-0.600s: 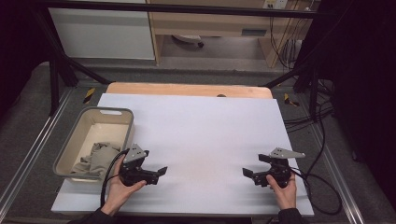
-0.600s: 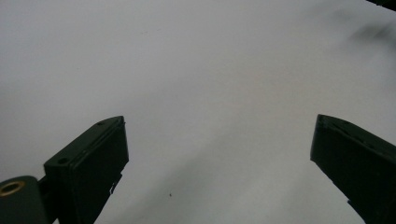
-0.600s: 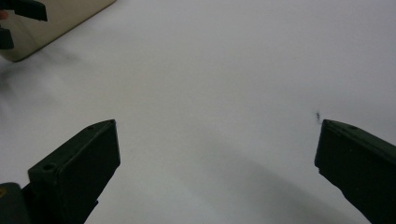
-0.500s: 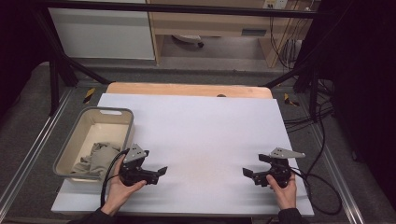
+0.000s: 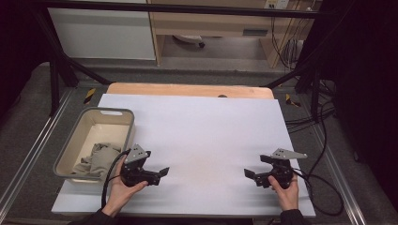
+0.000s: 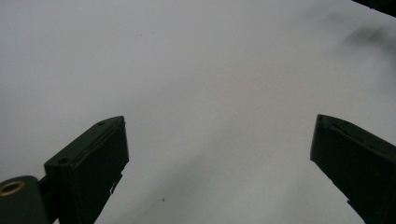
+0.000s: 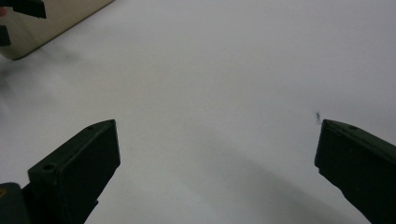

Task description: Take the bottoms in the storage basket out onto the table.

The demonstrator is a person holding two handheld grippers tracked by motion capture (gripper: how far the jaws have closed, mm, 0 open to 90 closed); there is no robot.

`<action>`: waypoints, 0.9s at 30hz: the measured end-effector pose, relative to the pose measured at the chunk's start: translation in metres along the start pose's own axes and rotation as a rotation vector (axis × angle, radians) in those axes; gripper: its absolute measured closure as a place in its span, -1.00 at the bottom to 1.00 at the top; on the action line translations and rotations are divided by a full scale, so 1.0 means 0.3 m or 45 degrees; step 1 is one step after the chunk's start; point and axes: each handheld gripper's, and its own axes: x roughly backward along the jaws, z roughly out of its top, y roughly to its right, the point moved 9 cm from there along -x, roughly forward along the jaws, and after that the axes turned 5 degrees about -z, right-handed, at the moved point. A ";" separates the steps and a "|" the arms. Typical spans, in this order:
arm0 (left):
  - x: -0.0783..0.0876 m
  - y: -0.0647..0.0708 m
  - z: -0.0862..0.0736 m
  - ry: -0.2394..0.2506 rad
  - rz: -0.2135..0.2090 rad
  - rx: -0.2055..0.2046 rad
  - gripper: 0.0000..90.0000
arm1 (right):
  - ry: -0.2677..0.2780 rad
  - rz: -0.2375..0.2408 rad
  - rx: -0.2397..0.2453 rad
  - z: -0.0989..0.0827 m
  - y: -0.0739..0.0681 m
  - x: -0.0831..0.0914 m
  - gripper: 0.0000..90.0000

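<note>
My left gripper (image 5: 163,171) rests low over the white table (image 5: 202,136) near its front left, held in a hand and pointing right. In the left gripper view its black jaws stand wide apart over bare white surface, left gripper (image 6: 219,154) open with nothing between. My right gripper (image 5: 248,174) sits near the front right, pointing left toward the other. Its jaws in the right gripper view are spread wide too, right gripper (image 7: 217,158) open and empty.
A beige bin (image 5: 80,140) stands off the table's left edge with a crumpled grey cloth (image 5: 98,159) inside; the bin's corner (image 7: 46,28) shows in the right gripper view. Black cables (image 5: 324,183) trail at the right. A wooden board edge (image 5: 187,90) lies at the back.
</note>
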 end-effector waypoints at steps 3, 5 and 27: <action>-0.003 0.006 0.004 -0.005 -0.005 -0.005 -0.91 | -0.002 0.001 0.000 0.000 0.000 -0.001 -0.99; -0.003 0.009 0.008 -0.006 -0.008 -0.006 -0.91 | -0.006 0.000 0.002 -0.001 0.000 -0.001 -0.99; 0.041 0.030 0.080 0.010 -0.018 -0.045 -0.91 | -0.022 0.003 0.012 -0.007 -0.003 -0.004 -0.99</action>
